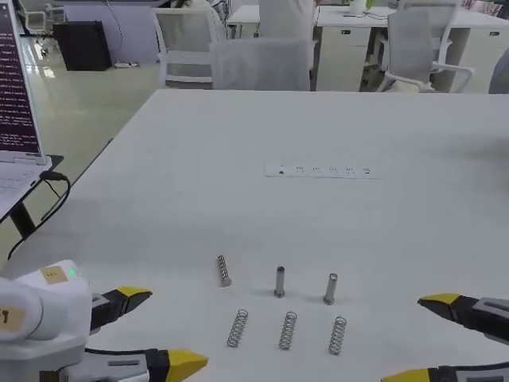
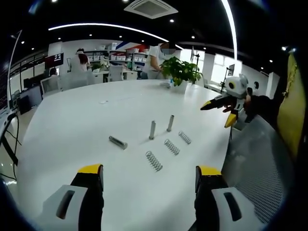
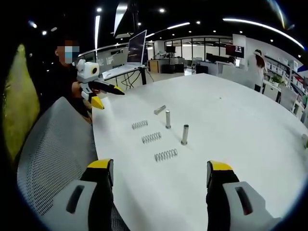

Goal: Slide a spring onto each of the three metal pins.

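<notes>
Counting three pins (image 1: 280, 282) (two upright, the leftmost lying flat) and three springs (image 1: 288, 330) rowed nearer the bench's (image 1: 318, 127) near edge. My left claw (image 1: 159, 329) and right claw (image 1: 420, 337) flank them, both released, with open room toward the far edge.

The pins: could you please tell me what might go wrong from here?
The left pin lies on its side and may roll when a spring is pushed on. The middle pin and right pin stand unsupported and could topple if nudged. The springs lie close together, so jaws might catch two.
</notes>
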The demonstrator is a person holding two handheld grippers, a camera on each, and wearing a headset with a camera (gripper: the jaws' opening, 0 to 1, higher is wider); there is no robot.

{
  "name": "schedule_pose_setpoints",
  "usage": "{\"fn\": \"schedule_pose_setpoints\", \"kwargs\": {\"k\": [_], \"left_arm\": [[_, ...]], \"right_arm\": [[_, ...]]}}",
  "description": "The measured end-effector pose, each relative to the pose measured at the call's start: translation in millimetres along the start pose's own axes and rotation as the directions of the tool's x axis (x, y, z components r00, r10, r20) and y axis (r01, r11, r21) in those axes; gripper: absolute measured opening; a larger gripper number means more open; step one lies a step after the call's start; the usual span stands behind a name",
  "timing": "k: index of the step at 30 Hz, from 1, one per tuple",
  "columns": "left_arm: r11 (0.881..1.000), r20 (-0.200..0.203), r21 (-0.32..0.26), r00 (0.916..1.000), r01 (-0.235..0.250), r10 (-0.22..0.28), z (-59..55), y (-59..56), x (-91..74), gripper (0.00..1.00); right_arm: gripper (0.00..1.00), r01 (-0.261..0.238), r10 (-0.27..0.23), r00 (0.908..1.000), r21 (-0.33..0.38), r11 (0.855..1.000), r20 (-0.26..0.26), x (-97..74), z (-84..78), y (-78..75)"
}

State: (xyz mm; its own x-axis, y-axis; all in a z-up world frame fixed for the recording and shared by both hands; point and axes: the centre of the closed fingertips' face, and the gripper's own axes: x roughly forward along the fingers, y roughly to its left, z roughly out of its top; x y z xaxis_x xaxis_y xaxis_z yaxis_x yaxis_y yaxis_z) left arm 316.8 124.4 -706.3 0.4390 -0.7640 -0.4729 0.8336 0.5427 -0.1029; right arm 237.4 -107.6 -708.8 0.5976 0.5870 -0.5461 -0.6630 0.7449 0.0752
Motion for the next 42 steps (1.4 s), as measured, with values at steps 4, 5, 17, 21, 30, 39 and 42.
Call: {"fn": "schedule_pose_setpoints", "kwargs": {"k": [4,5,17,21,30,39,42], "left_arm": [[1.0,-0.007,0.003,1.0,-0.001,0.001,5.3,6.5,7.5,0.74],[1.0,-0.004,0.004,1.0,0.0,0.0,7.1,7.4,9.0,0.74],[0.999,-0.014,0.018,0.9994,0.032,-0.032,24.4,20.8,33.6,0.72],[0.999,-0.014,0.018,0.9993,0.036,-0.035,32.9,28.8,46.0,0.71],[1.0,-0.041,-0.009,0.9991,0.012,-0.012,32.3,43.9,66.9,0.67],[0.999,-0.056,-0.048,0.9983,-0.021,0.019,33.2,55.0,86.8,0.64],[0.998,-0.065,-0.056,0.9974,-0.036,0.032,33.1,58.3,93.2,0.63]], "right_arm": [[0.78,0.001,-0.001,1.0,0.001,1.0,0.002,0.6,-0.6,-1.3],[0.78,0.001,-0.001,1.0,0.001,1.0,0.002,0.8,-0.8,-1.6],[0.78,0.007,-0.007,1.0,0.016,1.0,0.001,1.9,-5.2,-3.6],[0.78,0.009,-0.009,1.0,0.021,1.0,-0.001,2.6,-6.0,-3.5],[0.78,0.016,-0.016,0.9999,0.03,0.999,-0.004,2.5,-8.2,-5.5],[0.78,0.008,-0.008,0.9999,0.035,0.999,-0.011,5.1,-11.8,-4.4],[0.78,0.009,-0.009,0.9999,0.037,0.999,-0.012,4.7,-12.5,-4.8]]}}
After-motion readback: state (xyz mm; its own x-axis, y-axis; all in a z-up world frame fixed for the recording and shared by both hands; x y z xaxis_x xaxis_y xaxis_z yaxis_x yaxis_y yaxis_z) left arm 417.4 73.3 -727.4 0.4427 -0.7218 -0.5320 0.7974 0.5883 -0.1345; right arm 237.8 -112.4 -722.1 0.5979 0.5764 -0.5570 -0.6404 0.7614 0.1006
